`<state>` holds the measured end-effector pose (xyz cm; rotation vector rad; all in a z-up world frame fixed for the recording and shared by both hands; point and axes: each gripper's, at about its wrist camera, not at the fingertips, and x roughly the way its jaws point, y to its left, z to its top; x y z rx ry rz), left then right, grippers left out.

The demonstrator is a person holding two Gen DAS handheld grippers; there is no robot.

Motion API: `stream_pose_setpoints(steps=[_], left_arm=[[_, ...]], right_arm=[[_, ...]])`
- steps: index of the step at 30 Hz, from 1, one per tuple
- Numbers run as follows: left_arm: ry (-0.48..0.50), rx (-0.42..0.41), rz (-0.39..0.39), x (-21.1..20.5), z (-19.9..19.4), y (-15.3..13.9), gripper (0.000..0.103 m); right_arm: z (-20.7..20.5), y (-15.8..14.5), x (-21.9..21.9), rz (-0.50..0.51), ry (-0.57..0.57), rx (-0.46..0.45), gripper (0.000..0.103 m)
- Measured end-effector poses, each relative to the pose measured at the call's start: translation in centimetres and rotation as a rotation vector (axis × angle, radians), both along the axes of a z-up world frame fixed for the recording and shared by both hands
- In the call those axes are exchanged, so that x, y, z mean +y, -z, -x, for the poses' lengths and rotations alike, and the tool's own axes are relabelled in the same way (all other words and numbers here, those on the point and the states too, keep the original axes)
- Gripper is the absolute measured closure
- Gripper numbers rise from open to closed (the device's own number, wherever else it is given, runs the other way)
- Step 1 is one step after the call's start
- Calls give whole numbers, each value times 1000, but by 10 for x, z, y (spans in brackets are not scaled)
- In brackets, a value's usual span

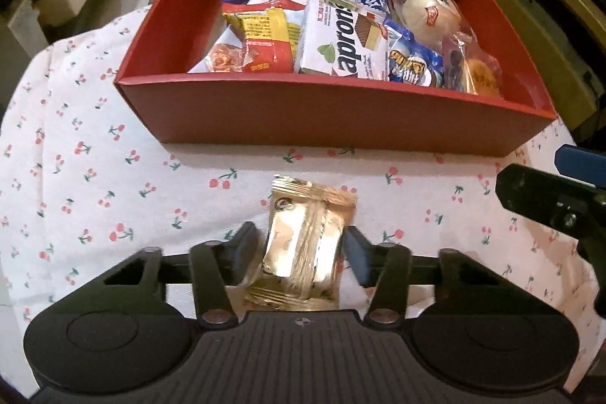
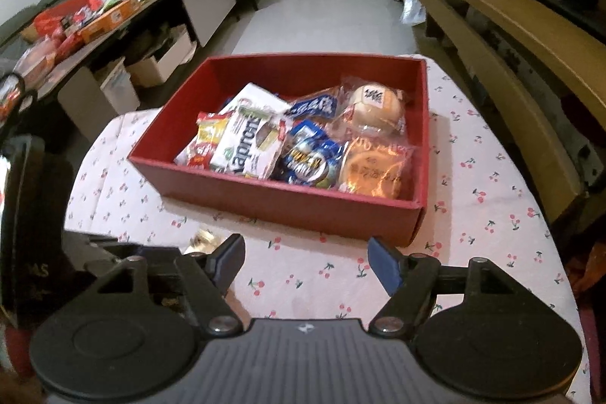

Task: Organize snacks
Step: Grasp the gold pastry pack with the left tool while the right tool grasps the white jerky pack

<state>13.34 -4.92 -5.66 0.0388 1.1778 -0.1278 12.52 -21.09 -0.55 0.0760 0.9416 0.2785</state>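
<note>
A red box [image 1: 333, 118] full of wrapped snacks stands on the cherry-print tablecloth [image 1: 94, 154]; it also shows in the right wrist view [image 2: 288, 211]. My left gripper [image 1: 301, 252] is shut on a gold foil snack packet [image 1: 303, 248], held just above the cloth in front of the box's near wall. My right gripper [image 2: 306, 264] is open and empty, above the cloth in front of the box's near right corner. A bit of the gold packet [image 2: 202, 239] shows at its left. The right gripper's arm [image 1: 549, 199] shows at the right edge of the left wrist view.
Snacks in the box include a white wafer pack [image 1: 341, 36], a red and yellow pack [image 1: 261, 40], a blue pack [image 2: 306, 161] and wrapped buns [image 2: 375, 105]. A cluttered bench [image 2: 94, 14] stands left of the table; a wooden bench [image 2: 511, 25] stands right.
</note>
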Motion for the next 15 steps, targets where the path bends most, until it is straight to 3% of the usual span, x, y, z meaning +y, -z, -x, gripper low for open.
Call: stream_pose_setpoints(steps=[10, 15], left_arm=[[-10, 16, 40, 28, 19, -7, 57], [-16, 21, 70, 42, 27, -13, 56]], right_arm=[[18, 23, 18, 52, -151, 76, 10], [11, 40, 28, -28, -227, 120, 10]])
